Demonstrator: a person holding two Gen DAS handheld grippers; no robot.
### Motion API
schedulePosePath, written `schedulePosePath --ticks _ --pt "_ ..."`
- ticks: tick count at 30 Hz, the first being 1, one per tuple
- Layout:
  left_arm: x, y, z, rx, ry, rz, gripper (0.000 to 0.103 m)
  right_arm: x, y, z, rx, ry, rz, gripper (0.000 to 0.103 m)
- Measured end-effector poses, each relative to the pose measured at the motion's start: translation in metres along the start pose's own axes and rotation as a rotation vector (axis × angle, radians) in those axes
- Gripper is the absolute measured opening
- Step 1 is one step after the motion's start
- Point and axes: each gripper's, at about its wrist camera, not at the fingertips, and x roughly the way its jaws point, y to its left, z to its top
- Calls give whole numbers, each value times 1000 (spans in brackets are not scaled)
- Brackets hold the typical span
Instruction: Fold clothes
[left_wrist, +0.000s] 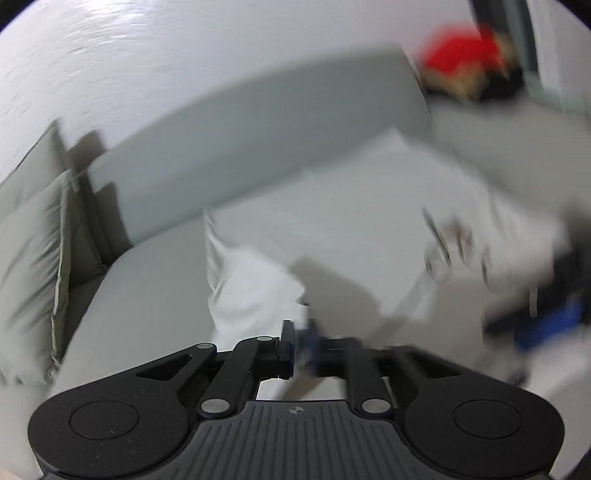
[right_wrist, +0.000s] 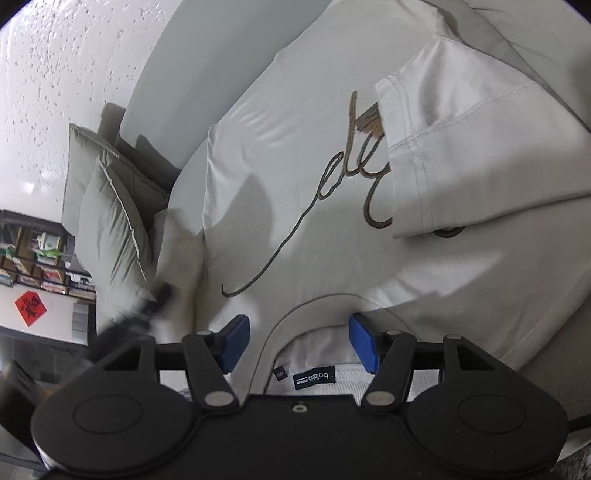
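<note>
1. White T-shirt (right_wrist: 295, 177) lies flat on a grey sofa (right_wrist: 166, 74), print side up, dark script lettering (right_wrist: 332, 184) across the chest. Neck opening nearest the right wrist camera; hem end far off toward the sofa back. Long axis runs straight away from the right gripper (right_wrist: 299, 341).

2. 1 sleeve side (right_wrist: 480, 147) already lies turned in over the body, covering the end of the lettering. The opposite side, toward the cushions (right_wrist: 107, 206), is not yet folded flat; it looks bunched at that edge.

3. Right gripper: jaws released, blue pads (right_wrist: 236, 341) standing wide on either side of the collar (right_wrist: 314, 306), which sits between them. Pads do not press on cloth. Brand label (right_wrist: 314, 379) visible just below.

4. Left gripper (left_wrist: 301, 349): view heavily motion-blurred. Jaws stand close together with only a narrow gap; cannot tell whether cloth is pinched there. White fabric (left_wrist: 255, 291) sits just ahead of the tips.

5. Left wrist view also shows the right gripper's blue pads as a smear at far right (left_wrist: 546, 325), and something red and dark (left_wrist: 461, 62) beyond the sofa's end.

6. Judgement: the coming move turns on the unfolded sleeve side. It lies on the left gripper's side of the shirt, so the left hand is nearer; the right is placed to pin the collar.
</note>
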Motion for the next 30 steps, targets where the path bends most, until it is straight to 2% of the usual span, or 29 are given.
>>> schedulePosePath --ticks 1,3,4,6,9,11,15,17,23,30 --pt "-2 5 -4 -38 18 -12 24 -4 -1 0 5 -7 -1 62" --pt "-6 14 -12 -114 53 -35 39 -14 -3 0 3 -26 -4 69" --pt "-8 19 -16 -152 70 -46 38 -20 -4 0 -3 -39 -6 70" --pt "-20 44 -29 -288 62 -43 40 -30 -6 0 -20 -57 -14 71" --pt "-39 84 -50 -506 41 -32 49 -44 -13 0 -36 -85 -15 71" --pt "-37 112 -66 -651 58 3 53 -51 -19 0 -29 -110 -7 71" --pt "-12 164 -98 -1010 126 -100 53 -56 -28 2 19 -140 15 71" --pt "1 175 -104 -1098 162 -149 52 -56 -27 2 19 -140 17 71" --pt "35 170 -96 -1090 254 -263 48 -57 -28 2 15 -143 19 71" --pt "42 161 -94 -1055 296 -254 45 -58 -34 2 32 -149 13 71"
